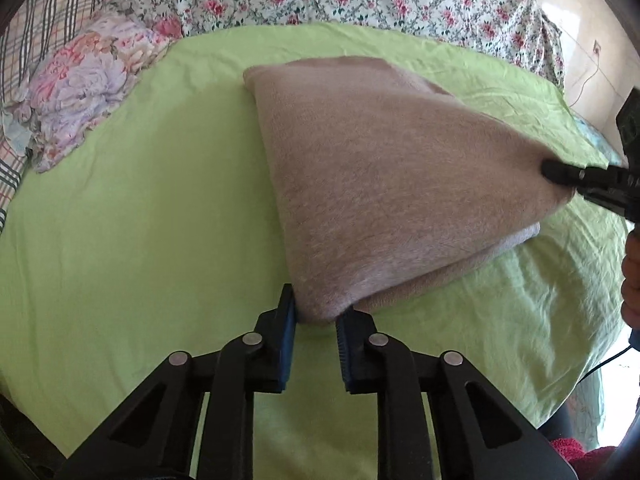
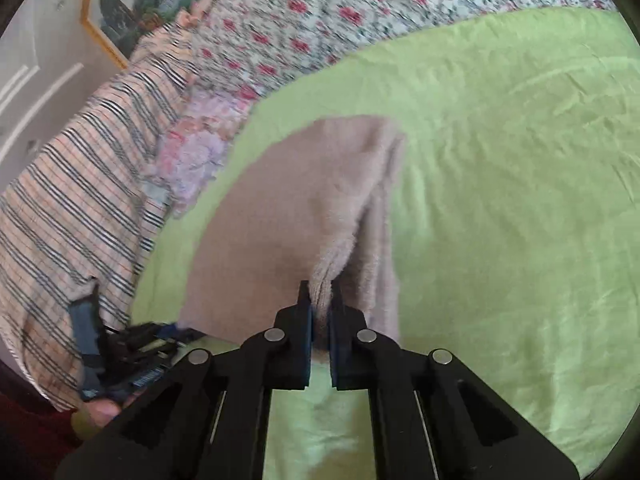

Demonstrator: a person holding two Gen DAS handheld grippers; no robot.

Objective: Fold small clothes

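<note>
**A:** Left hand-held gripper [image 1: 316,320] pinches the beige garment's [image 1: 380,168] corner at lower centre; right hand-held gripper [image 2: 320,312] grips another corner.

**B:** Mid-fold, probably. Next, lay it flat on the bed [image 1: 140,220].

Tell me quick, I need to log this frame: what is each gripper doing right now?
Left gripper: closed on a corner of the beige cloth.
Right gripper: closed on another corner of the cloth, lifting it.
</note>
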